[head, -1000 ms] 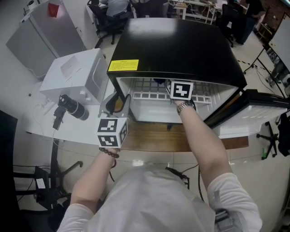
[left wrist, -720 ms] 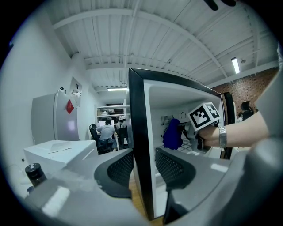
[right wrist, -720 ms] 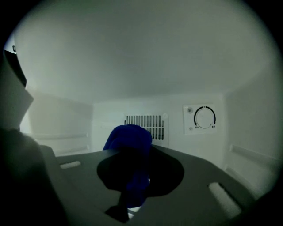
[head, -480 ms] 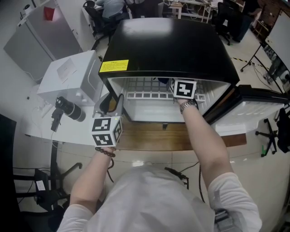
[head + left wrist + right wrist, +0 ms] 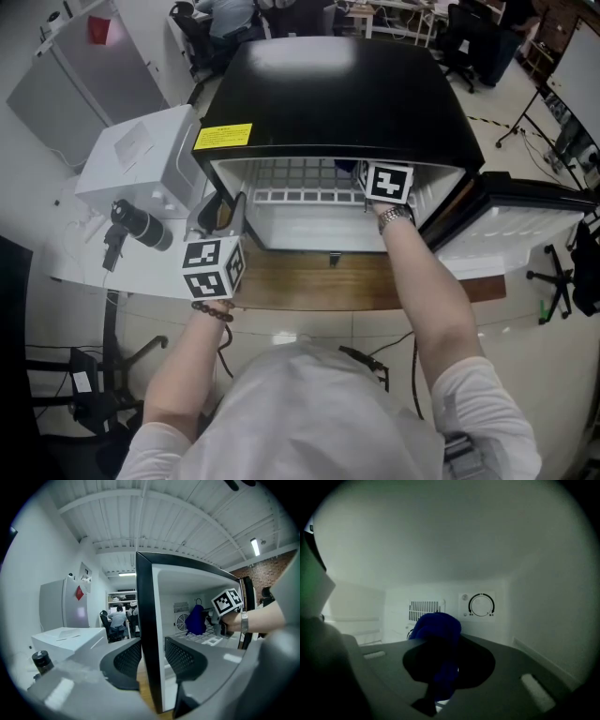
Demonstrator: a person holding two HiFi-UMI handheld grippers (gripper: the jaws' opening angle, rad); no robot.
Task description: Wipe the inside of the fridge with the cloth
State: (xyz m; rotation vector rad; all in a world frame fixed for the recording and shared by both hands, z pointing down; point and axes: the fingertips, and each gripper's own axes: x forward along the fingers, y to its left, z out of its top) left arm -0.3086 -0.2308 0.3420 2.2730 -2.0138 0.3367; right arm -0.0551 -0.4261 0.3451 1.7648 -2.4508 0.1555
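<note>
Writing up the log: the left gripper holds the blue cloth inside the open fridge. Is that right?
Not quite. It is the right gripper that holds the blue cloth inside the open fridge, as the right gripper view shows. The left gripper is outside the fridge, gripping the front edge of its left wall.

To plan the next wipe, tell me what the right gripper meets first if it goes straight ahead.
Probably the fridge's back wall, near the vent grille: the blue cloth held by the right gripper would touch first. Depth is unclear.
</note>
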